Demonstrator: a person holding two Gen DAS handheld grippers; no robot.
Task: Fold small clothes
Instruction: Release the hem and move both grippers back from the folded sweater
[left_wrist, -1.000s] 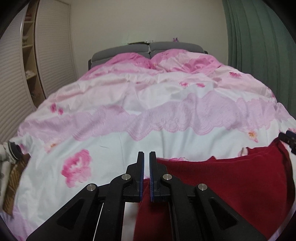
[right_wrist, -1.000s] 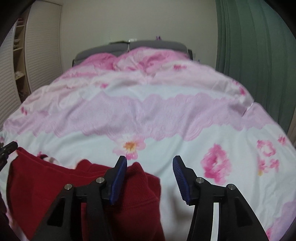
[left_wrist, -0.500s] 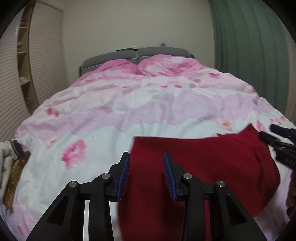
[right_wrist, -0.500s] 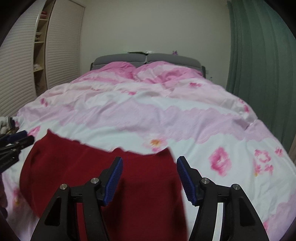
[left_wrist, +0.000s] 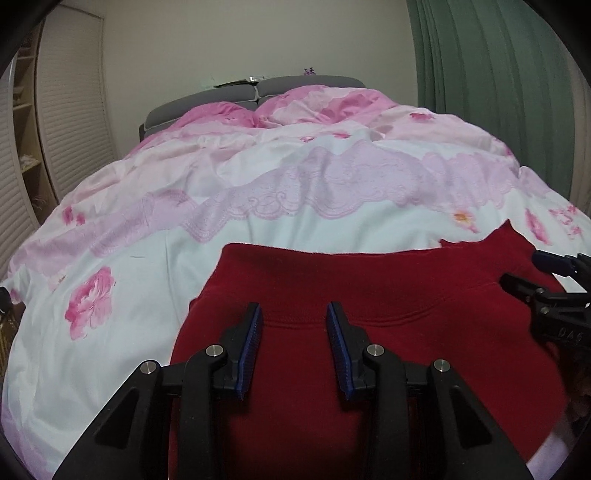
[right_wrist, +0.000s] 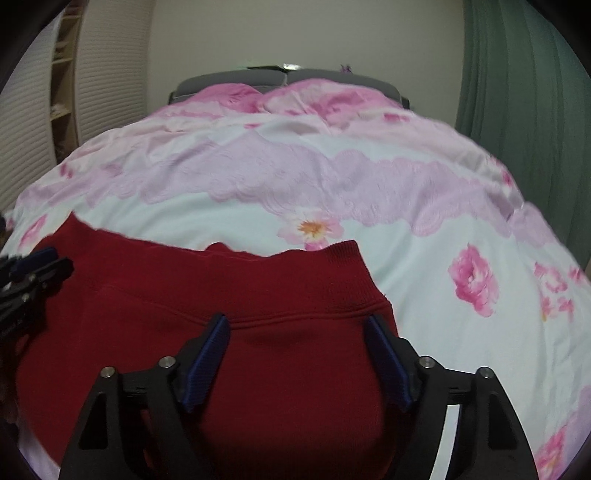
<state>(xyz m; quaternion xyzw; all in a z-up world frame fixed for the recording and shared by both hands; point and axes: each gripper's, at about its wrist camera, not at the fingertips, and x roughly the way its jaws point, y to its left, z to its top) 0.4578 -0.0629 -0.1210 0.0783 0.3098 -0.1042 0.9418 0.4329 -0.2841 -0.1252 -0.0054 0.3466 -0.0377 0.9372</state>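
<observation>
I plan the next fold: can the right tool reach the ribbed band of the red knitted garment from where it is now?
Probably yes. The right tool is open, directly over the red knitted garment, and nothing lies between it and the ribbed band just ahead.

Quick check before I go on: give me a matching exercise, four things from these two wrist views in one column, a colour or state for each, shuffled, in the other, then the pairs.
Things:
1. garment
2. curtain
3. left gripper
4. headboard

Colour or state:
A. green, hanging
B. grey
C. red, lying on the duvet
D. open, nothing between its jaws

Pairs: 1-C, 2-A, 3-D, 4-B. The right gripper is open too.
</observation>
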